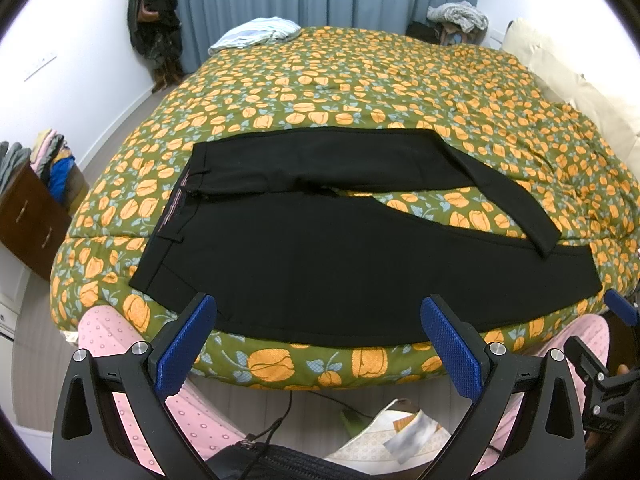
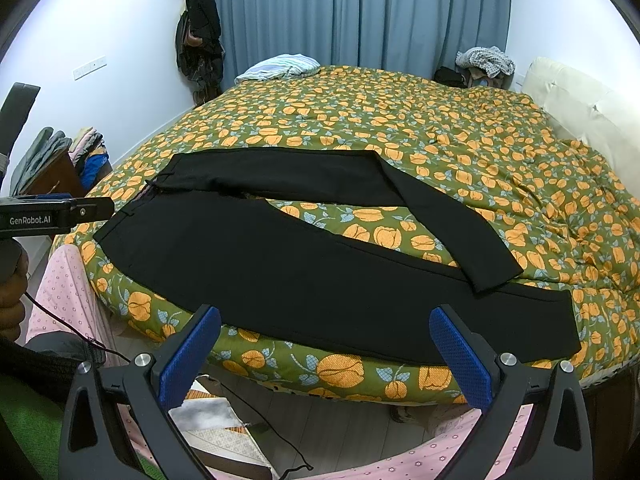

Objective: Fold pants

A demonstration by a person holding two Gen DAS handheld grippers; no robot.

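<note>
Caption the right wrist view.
Open right tool hovers before black pants spread on a flowered bed.

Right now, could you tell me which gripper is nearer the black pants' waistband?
Left. The left gripper hovers by the waistband end; the right gripper sits toward the leg hems.

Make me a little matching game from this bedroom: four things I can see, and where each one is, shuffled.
Things:
1. black pants
2. striped bundle of cloth
3. dark clothes
4. cream headboard

Places:
A. hanging in the corner beside the curtain
B. at the bed's right side
C. spread flat near the bed's front edge
D. on the bed's far edge by the curtain

Pairs: 1-C, 2-D, 3-A, 4-B
</note>
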